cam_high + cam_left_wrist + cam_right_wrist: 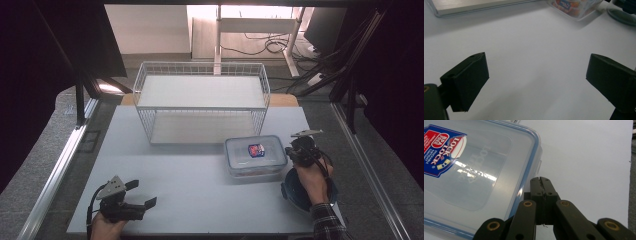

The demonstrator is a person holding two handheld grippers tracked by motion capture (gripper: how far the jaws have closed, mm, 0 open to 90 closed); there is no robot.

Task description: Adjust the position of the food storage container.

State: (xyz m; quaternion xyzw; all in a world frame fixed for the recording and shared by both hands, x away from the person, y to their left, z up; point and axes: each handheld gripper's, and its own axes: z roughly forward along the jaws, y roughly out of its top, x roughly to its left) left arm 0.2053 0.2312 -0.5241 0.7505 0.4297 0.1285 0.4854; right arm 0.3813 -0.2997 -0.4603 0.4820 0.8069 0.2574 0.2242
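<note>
A clear plastic food box point(255, 157) with a blue-rimmed lid and a red-and-blue label stands right of the table's middle. My right gripper point(292, 148) is at the box's right edge, shut with nothing between its jaws. In the right gripper view the lid point(474, 175) lies left of the pressed-together fingertips point(540, 180), beside the lid's side clip. My left gripper point(145, 194) rests near the front left of the white tabletop, open and empty. Its two black pads point(466, 82) stand wide apart over bare white surface, with the box point(576, 7) far off.
A white wire basket shelf point(201, 100) stands at the back middle of the white table point(190, 195). A dark blue bowl point(300, 192) sits under my right forearm at the front right. Metal rails run along both table sides.
</note>
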